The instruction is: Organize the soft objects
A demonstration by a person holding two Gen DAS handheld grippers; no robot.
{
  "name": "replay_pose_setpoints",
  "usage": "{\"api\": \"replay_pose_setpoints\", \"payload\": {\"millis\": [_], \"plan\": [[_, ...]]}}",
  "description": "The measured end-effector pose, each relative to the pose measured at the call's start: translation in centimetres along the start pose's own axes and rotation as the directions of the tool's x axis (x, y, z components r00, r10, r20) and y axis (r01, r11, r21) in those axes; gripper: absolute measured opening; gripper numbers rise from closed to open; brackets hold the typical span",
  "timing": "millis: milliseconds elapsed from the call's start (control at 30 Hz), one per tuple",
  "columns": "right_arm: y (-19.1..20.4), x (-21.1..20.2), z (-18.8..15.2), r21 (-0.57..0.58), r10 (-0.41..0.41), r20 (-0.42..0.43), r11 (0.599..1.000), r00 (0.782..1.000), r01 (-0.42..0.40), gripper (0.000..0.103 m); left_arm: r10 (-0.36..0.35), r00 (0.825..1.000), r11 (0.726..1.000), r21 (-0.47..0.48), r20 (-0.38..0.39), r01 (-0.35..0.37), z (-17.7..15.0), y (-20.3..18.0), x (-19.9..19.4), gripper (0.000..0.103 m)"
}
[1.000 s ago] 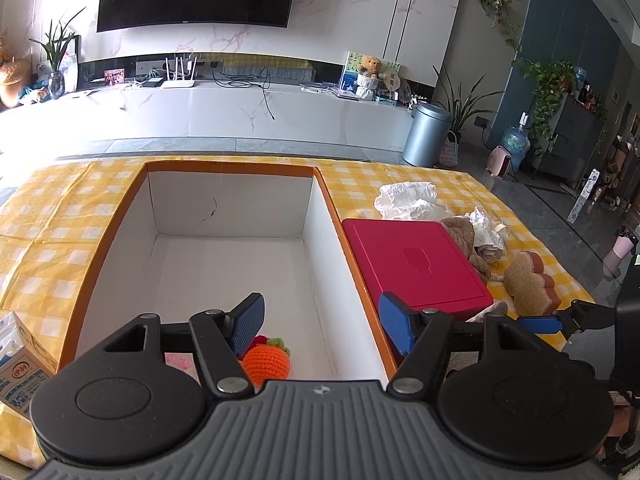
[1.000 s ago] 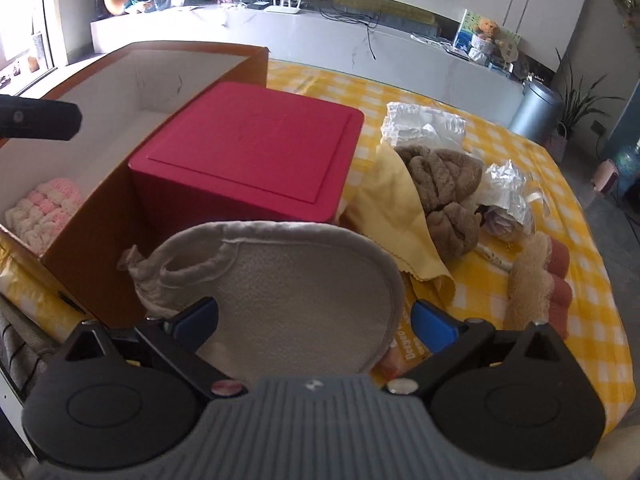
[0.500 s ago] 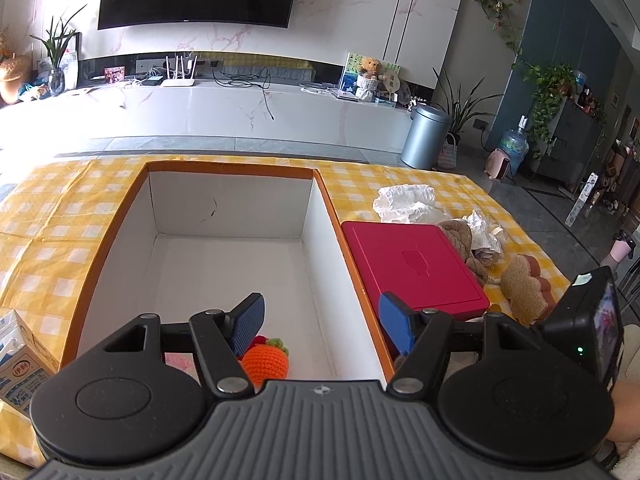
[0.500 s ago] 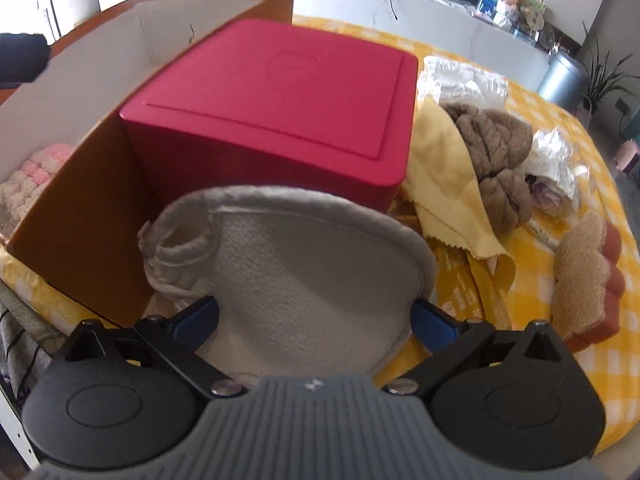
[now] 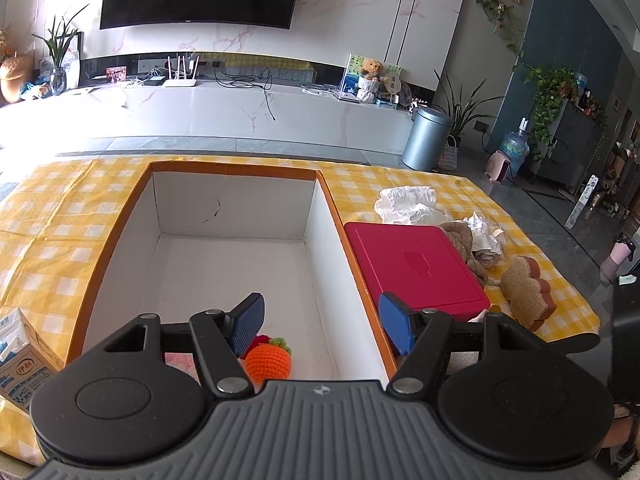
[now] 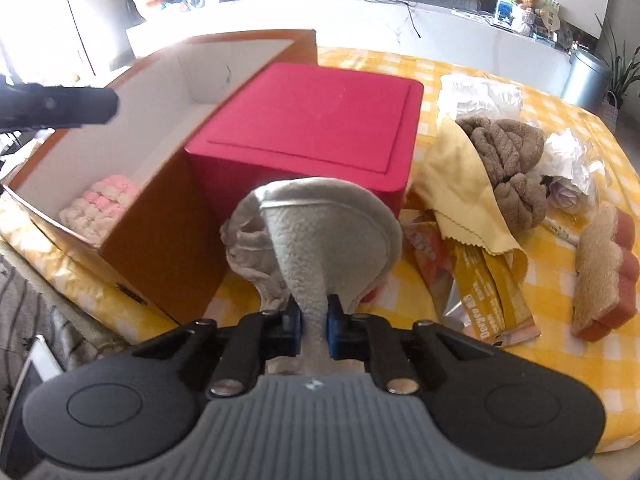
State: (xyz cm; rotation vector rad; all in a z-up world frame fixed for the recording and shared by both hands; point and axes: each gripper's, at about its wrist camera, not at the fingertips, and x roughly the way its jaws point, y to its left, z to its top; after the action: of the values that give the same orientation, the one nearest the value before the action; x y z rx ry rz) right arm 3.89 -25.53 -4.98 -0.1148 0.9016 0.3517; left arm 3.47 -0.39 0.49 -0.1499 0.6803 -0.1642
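My right gripper is shut on a beige bath mitt and holds it lifted in front of the red box. The open orange cardboard box with white inside stands to its left; a pink and white knitted piece lies in it. My left gripper is open and empty above the near end of that box, over an orange crocheted fruit. A brown towel, a yellow cloth and a sponge lie to the right.
The red box sits against the cardboard box's right wall. Snack packets and white crumpled plastic lie on the yellow checked tablecloth. A milk carton stands left of the box.
My right gripper has closed on the bath mitt and lifted it, bunching it between the fingers. My left gripper has stayed open over the box.
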Motion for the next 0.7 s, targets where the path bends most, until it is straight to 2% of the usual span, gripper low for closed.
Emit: {"api": "replay_pose_setpoints", "payload": {"millis": [67,167,300,333,433,500,533,567,633,700], "plan": [[-0.4,-1.9,0.0,0.026,0.090,0.068,0.995,0.994,-0.092,0.009,-0.003,1.000,1.000,-0.001,0.004,0.003,0.0,0.0,-0.1,0.078],[-1.3,-5.0,0.1,0.058,0.233,0.214,0.966,0.949,-0.250,0.009,-0.006,1.000,1.000,-0.003,0.012,0.006,0.1,0.0,-0.3,0.078],[-2.8,-7.6,0.0,0.123,0.249,0.350,0.943,0.903,-0.308,0.009,-0.009,1.000,1.000,0.009,0.013,0.009,0.1,-0.3,-0.3,0.078],[-3.3,-8.1,0.1,0.156,0.220,0.380,0.942,0.898,-0.297,0.009,-0.008,1.000,1.000,0.009,0.010,0.008,0.1,-0.5,-0.3,0.078],[-5.1,-9.4,0.4,0.282,0.060,0.441,0.938,0.895,-0.202,0.009,-0.023,1.000,1.000,0.018,-0.006,0.023,0.1,-1.0,0.0,0.078],[-5.4,-10.0,0.9,0.347,-0.079,0.427,0.934,0.901,-0.082,0.009,-0.046,0.998,0.998,0.032,-0.030,0.047,0.5,-1.9,0.2,0.078],[-5.4,-10.3,1.4,0.364,-0.161,0.409,0.931,0.898,0.001,0.009,-0.055,0.998,0.998,0.041,-0.036,0.056,0.8,-2.4,0.2,0.078],[-5.8,-10.6,1.7,0.378,-0.232,0.399,0.923,0.887,0.072,0.009,-0.069,0.997,0.996,0.060,-0.046,0.072,1.2,-3.1,0.3,0.078],[-6.5,-10.7,1.7,0.419,-0.272,0.409,0.904,0.871,0.086,0.009,-0.091,0.994,0.991,0.097,-0.067,0.097,1.7,-4.6,0.6,0.078],[-7.6,-10.1,1.4,0.479,-0.266,0.417,0.877,0.869,0.039,0.009,-0.100,0.991,0.987,0.119,-0.089,0.110,2.0,-6.0,1.1,0.078]]}}
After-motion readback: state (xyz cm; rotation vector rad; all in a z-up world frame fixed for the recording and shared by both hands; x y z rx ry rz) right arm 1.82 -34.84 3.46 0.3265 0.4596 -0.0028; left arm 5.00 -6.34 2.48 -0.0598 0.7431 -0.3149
